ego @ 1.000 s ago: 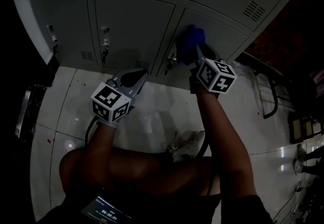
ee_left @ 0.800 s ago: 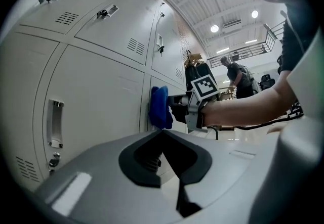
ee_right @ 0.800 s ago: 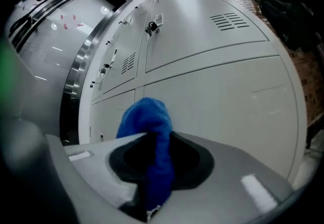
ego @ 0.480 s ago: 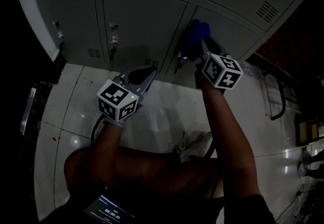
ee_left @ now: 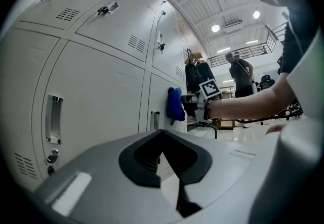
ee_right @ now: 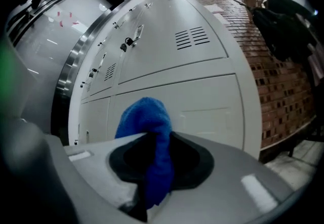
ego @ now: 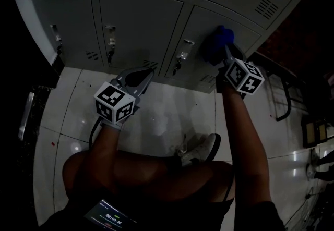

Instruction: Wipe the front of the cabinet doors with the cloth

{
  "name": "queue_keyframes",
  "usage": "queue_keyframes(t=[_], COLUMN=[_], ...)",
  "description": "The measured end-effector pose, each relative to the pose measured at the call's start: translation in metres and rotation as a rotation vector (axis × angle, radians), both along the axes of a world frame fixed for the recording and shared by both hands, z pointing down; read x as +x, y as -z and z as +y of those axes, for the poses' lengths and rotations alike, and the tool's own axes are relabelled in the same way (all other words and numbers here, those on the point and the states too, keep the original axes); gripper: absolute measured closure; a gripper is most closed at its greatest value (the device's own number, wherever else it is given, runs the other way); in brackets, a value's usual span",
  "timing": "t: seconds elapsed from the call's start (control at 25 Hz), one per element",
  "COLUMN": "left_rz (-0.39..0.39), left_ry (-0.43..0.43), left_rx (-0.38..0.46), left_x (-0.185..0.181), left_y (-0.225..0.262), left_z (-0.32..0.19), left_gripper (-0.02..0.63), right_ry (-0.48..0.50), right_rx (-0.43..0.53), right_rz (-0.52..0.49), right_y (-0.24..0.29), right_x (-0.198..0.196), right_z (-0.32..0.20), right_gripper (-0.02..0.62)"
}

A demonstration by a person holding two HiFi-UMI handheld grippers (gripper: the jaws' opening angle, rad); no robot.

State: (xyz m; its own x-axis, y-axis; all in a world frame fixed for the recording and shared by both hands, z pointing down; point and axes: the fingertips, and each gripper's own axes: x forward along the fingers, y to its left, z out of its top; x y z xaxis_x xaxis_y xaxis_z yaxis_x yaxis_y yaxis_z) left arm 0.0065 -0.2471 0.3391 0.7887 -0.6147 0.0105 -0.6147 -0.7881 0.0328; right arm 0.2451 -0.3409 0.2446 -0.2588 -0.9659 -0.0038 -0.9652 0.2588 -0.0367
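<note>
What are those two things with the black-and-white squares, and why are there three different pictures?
They are grabbing tools, and a person holds one in each hand. The patterned cubes are part of the tools. One picture comes from a camera on the person's head, looking down at a tiled floor and grey lockers. The other two come from a camera riding on each tool. The right gripper has its jaws shut on a blue cloth and holds it against a locker door. The left gripper has its jaws together with nothing in them, near the bottom lockers.
</note>
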Motion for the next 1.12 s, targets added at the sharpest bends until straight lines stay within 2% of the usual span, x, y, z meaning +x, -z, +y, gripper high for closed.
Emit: queue_keyframes(t=[0.16, 0.32, 0.44, 0.72, 0.88, 1.12], left_rz=[-0.007, -0.002, 0.007, -0.008, -0.012, -0.018], left_ry=[0.004, 0.016, 0.018, 0.001, 0.011, 0.020], left_rx=[0.002, -0.008, -0.017, -0.011, -0.017, -0.021], left_x=[0.000, -0.003, -0.004, 0.000, -0.003, -0.001], left_y=[-0.002, -0.005, -0.006, -0.007, -0.009, -0.013], left_z=[0.000, -0.002, -0.002, -0.002, -0.003, -0.003], left_gripper=[0.605, 0.606, 0.606, 0.605, 0.605, 0.606], right_ry=[-0.071, -0.138, -0.181, -0.236, -0.151, 0.029], right_rx=[-0.004, 0.004, 0.004, -0.005, 0.029, 0.007], right_rz=[-0.040, 0.025, 0.032, -0.082, -0.083, -0.081], right_y=[-0.003, -0.007, -0.011, -0.018, -0.016, -0.027], right_x=[0.043, 0.078, 0.100, 0.143, 0.111, 0.005], right_z=[0.007, 0.013, 0.017, 0.029, 0.041, 0.038], right_gripper=[0.520, 0.520, 0.520, 0.520, 0.520, 0.520])
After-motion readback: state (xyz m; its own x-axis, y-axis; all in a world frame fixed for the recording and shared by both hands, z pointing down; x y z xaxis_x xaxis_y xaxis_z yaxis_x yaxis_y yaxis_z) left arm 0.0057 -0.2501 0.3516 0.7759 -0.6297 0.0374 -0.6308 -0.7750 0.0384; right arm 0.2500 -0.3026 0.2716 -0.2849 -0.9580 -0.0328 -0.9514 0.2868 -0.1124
